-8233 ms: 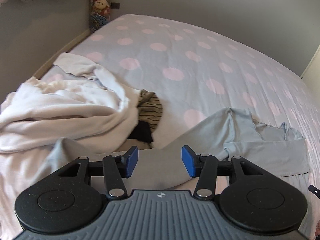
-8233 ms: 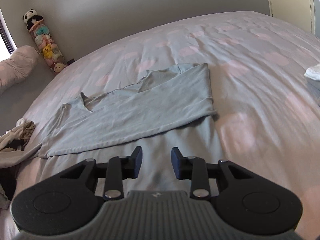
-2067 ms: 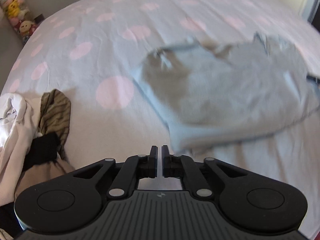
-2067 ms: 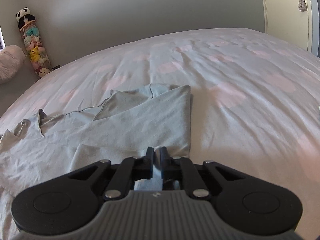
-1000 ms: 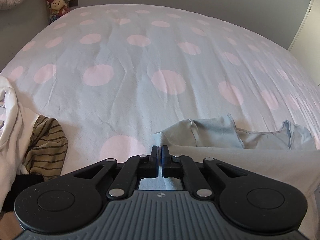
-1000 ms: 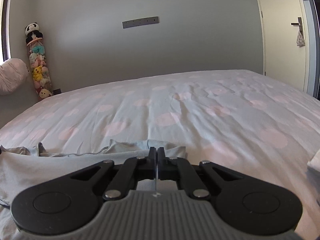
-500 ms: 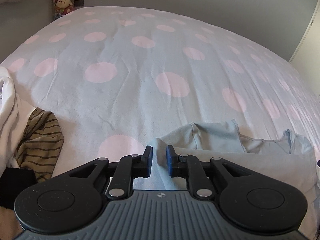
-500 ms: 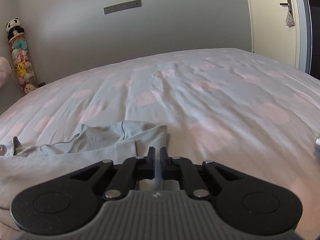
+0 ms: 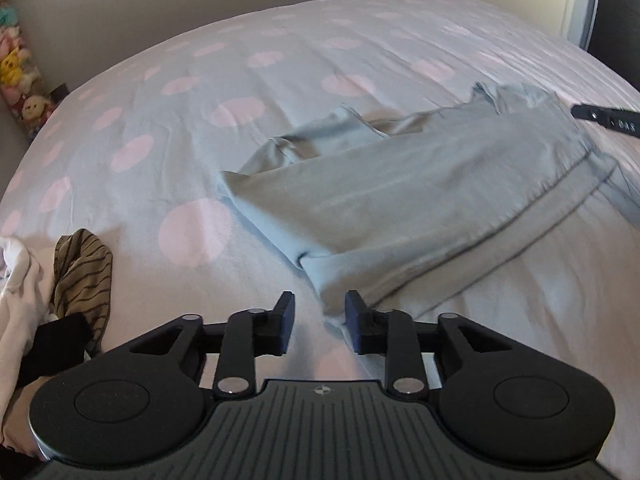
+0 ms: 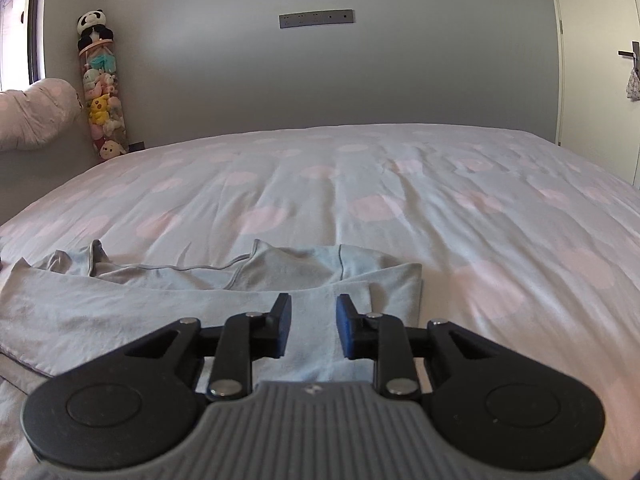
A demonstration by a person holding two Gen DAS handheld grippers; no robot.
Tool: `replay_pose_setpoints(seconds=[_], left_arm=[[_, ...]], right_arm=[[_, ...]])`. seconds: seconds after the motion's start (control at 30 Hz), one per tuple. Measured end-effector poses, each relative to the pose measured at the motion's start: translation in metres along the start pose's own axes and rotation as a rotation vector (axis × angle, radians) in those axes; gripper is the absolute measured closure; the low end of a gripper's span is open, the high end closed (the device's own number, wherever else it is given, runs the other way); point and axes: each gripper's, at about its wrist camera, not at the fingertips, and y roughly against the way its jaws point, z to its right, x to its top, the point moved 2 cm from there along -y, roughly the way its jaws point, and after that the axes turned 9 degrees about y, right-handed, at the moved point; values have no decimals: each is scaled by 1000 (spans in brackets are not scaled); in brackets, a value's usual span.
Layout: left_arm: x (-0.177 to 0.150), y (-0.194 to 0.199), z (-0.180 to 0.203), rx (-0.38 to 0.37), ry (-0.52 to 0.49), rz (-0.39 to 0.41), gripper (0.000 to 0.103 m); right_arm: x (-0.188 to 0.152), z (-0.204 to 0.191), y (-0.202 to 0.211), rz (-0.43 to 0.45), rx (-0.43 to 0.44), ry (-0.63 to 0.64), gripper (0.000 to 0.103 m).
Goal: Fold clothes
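- Shirt (image 9: pixel 420 216) lying doubled over lengthwise on bed (image 9: pixel 240 80), corner sitting just ahead of left gripper (image 9: pixel 318 320).
- Both sets of tongs standing parted, gripping nothing; right gripper (image 10: pixel 310 326) hovering over shirt's other end.
- Judging next fold: aligning edges, smoothing wrinkles before pinching.
- Unfolded pile (image 9: pixel 60 280) waiting at left.

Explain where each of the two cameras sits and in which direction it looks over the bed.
Left wrist: sits on the left gripper, looking down across the bed at the folded light blue garment; its open fingers show.
Right wrist: sits on the right gripper, low, facing the grey wall; its open fingers show.
Shared: the garment, the polka-dot bed, the stuffed toys.
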Motion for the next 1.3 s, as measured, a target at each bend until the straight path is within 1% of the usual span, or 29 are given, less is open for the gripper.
replay_pose_setpoints(seconds=[0.03, 0.07, 0.13, 0.17, 0.2, 0.27, 0.3, 0.37, 0.47, 0.57, 0.63, 0.73, 0.83, 0.87, 0.93, 0.97, 1.0, 1.13, 1.17, 1.23, 1.27, 1.3], left_arm=[[-3, 1, 6, 2, -30, -2, 62], [-4, -1, 10, 17, -60, -4, 61], [-4, -9, 13, 46, -108, -26, 62], [-3, -13, 15, 55, -126, -37, 70], [-3, -17, 16, 62, -144, -48, 85], [-2, -16, 20, 51, -174, -57, 97], [-3, -15, 23, 52, -194, -64, 99], [-4, -13, 28, 53, -232, -78, 100], [-8, -14, 20, 43, -196, -131, 100], [-8, -19, 5, -10, -95, -186, 100], [-8, -21, -1, -7, -58, -219, 100], [-9, -14, -6, 22, -61, -236, 100], [-8, -2, -12, 29, -24, -204, 100], [-7, 3, -13, 27, -2, -186, 99], [-3, 11, -17, 6, 64, -152, 93], [-2, 13, -18, -5, 92, -145, 88], [-2, 16, -17, -13, 125, -140, 86], [-13, 29, -13, -65, 205, -158, 84], [-20, 34, -13, -80, 240, -159, 82], [-33, 44, -13, -111, 308, -161, 71], [-42, 48, -13, -132, 345, -165, 62], [-50, 51, -12, -141, 366, -178, 59]], right_arm=[[0, -3, 1, 1, 5, 8, 75], [-1, -3, 0, -3, 7, 7, 75], [-3, -2, -3, -15, 10, 6, 75], [-5, -1, -5, -22, 12, 7, 75], [-7, -1, -6, -30, 13, 8, 75], [-10, 2, -9, -44, 19, 3, 75], [-10, 3, -10, -49, 21, 1, 75], [-12, 5, -12, -62, 21, -3, 75], [-17, 9, -18, -102, 17, -18, 75], [-21, 9, -20, -121, 20, -9, 75], [-21, 11, -17, -133, 10, -7, 75], [-22, 22, -11, -150, -15, -51, 74], [-21, 37, -2, -140, -35, -125, 74], [-20, 42, 1, -133, -35, -149, 74], [-21, 47, 8, -126, -32, -188, 74], [-23, 49, 11, -131, -36, -208, 74], [-26, 51, 13, -144, -42, -224, 74], [-37, 58, 25, -190, -48, -288, 74], [-39, 60, 30, -203, -41, -301, 74], [-45, 64, 43, -226, -19, -332, 72], [-48, 65, 48, -249, -1, -338, 67], [-51, 64, 54, -286, 28, -336, 65]])
